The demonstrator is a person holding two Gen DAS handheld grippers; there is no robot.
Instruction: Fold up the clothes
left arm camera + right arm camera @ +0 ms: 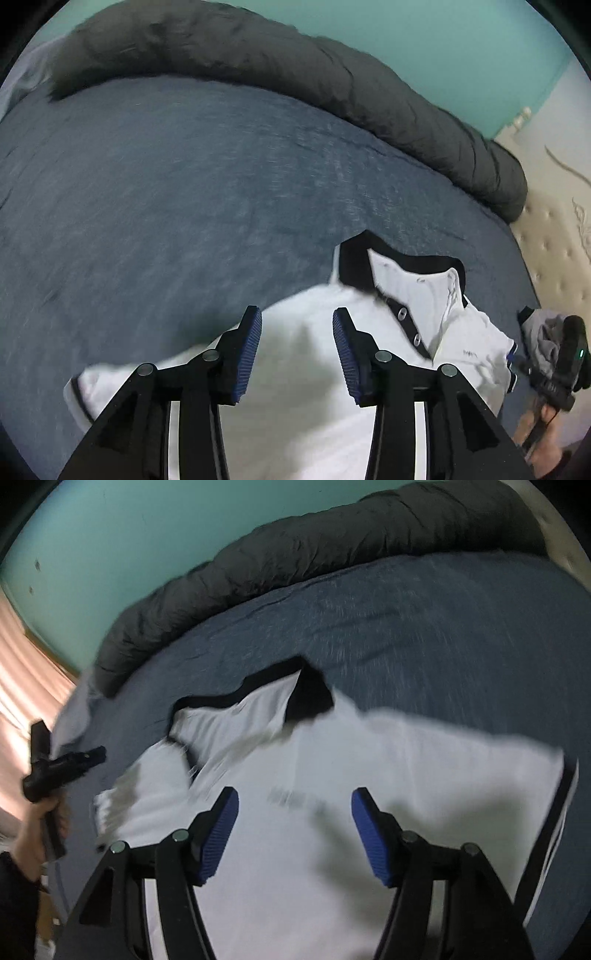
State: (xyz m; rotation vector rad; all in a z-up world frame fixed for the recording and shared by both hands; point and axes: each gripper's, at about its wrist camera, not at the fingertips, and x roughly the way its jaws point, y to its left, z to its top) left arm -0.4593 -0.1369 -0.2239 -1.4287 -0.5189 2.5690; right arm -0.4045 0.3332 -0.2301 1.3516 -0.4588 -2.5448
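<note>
White shirt: a white polo shirt (317,373) with a black collar (354,262) and a black button placket lies on the bed (184,192), front side up, collar toward the far edge of the bed.
Shirt details: two dark buttons (402,314) show on the placket; the sleeve cuffs carry thin dark stripes; a small dark print on the chest is too blurred to read.
Bed: a blue-grey textured cover (443,627) spreads across it, bare beyond the collar up to the far edge.
Duvet: a dark grey rolled duvet (258,62) runs along the far edge of the bed, against a teal wall (443,40).
Headboard: a cream tufted headboard (554,229) stands at the right end of the bed in the left wrist view.
Left tongs: the left tongs (297,354) hang over the body of the shirt, blue pads wide apart, nothing between them.
Right tongs: the right tongs (295,830) hang over the chest of the shirt, blue pads wide apart, gripping nothing.
Hands: a hand (40,834) grips the left tool's handle at the left edge of the bed in the right wrist view; another hand (535,424) holds the right tool beside the shirt's sleeve.
Other cloth: a small grey-and-black bundle of fabric (541,332) lies near the headboard corner, just beyond the shirt's sleeve.
Sharpness: both views are smeared by motion blur.
</note>
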